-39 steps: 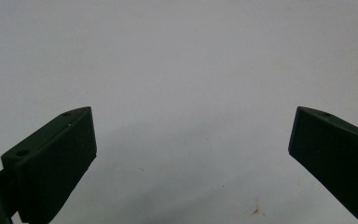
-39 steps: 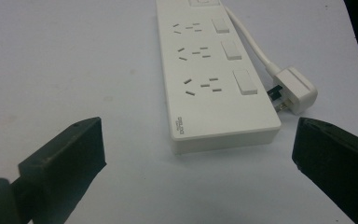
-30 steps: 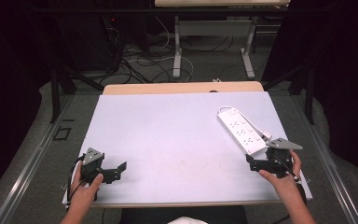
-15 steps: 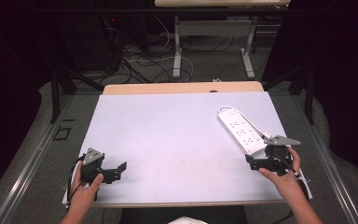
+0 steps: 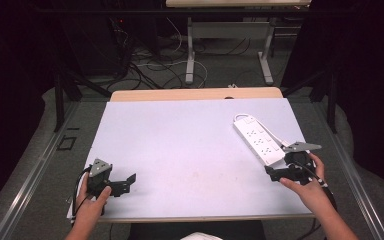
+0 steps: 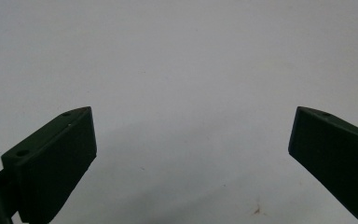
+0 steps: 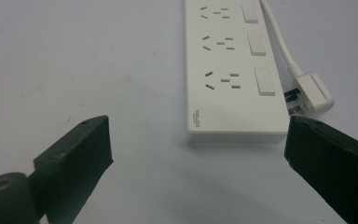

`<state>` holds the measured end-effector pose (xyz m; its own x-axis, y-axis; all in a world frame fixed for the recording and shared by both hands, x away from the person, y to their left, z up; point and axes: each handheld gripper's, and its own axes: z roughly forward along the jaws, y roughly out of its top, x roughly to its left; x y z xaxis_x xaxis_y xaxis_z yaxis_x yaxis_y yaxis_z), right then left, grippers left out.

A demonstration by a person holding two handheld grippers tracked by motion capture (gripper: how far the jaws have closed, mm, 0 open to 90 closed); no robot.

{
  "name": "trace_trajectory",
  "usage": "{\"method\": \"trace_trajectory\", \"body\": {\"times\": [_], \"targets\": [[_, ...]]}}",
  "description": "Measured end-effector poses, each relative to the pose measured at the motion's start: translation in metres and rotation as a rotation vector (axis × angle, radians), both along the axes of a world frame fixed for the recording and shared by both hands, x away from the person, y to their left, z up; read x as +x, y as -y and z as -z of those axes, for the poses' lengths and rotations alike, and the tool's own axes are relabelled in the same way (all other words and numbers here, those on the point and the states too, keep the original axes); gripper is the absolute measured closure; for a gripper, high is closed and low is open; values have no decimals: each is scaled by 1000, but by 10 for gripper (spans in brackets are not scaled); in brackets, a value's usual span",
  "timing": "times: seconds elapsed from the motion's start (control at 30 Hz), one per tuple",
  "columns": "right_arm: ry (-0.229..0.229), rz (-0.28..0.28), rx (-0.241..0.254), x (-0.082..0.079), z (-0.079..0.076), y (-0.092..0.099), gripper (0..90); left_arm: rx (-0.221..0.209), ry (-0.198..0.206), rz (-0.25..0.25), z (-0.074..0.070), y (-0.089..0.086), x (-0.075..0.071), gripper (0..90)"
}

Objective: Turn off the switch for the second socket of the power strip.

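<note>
Found strip (image 5: 259, 141) flat on the right side of the bench (image 5: 180, 145), lying aslant, sockets up, near end toward the person. Found right gripper (image 5: 276, 170) held low and level just short of that end, aimed along the strip's length; read this as a line-up for a grasp. Noted its jaws wide apart, just closed a trifle, with nothing clamped: in the right gripper view, saw the strip's end ahead of the tips and not between the pads. Saw plug (image 7: 313, 91) lying just beside the strip's near corner, pins turned toward the strip, close ahead of one jaw; judged it likely to foul a straight closing. Traced cord (image 7: 279, 37) running along the switch side. Found left gripper (image 5: 128, 183) parked low at the near left edge, well apart from the strip, jaws wide open over bare bench and holding nothing; presumably kept clear as a spare until wanted. Could not follow the strip's far end or the cord's root in the right gripper view, both cut off at the top edge. Could not make out the plug in the high view, the grey plate covering that spot. Could not tell switch positions; could not read the small print on the near end.
</note>
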<state>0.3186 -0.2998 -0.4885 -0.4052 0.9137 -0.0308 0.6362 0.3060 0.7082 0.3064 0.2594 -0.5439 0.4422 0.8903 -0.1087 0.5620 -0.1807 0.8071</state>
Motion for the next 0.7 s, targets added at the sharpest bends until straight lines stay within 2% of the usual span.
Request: {"method": "trace_trajectory", "body": {"times": [0.1, 0.47, 0.7], "targets": [[-23, -12, 1, 2, -3, 1, 73, 1, 0, 0, 0, 0, 0, 9], [-100, -42, -44, 6, -12, 2, 106, 2, 0, 0, 0, 1, 0, 9], [-128, -60, -70, 11, -20, 2, 136, 3, 0, -2, 0, 1, 0, 9]]}}
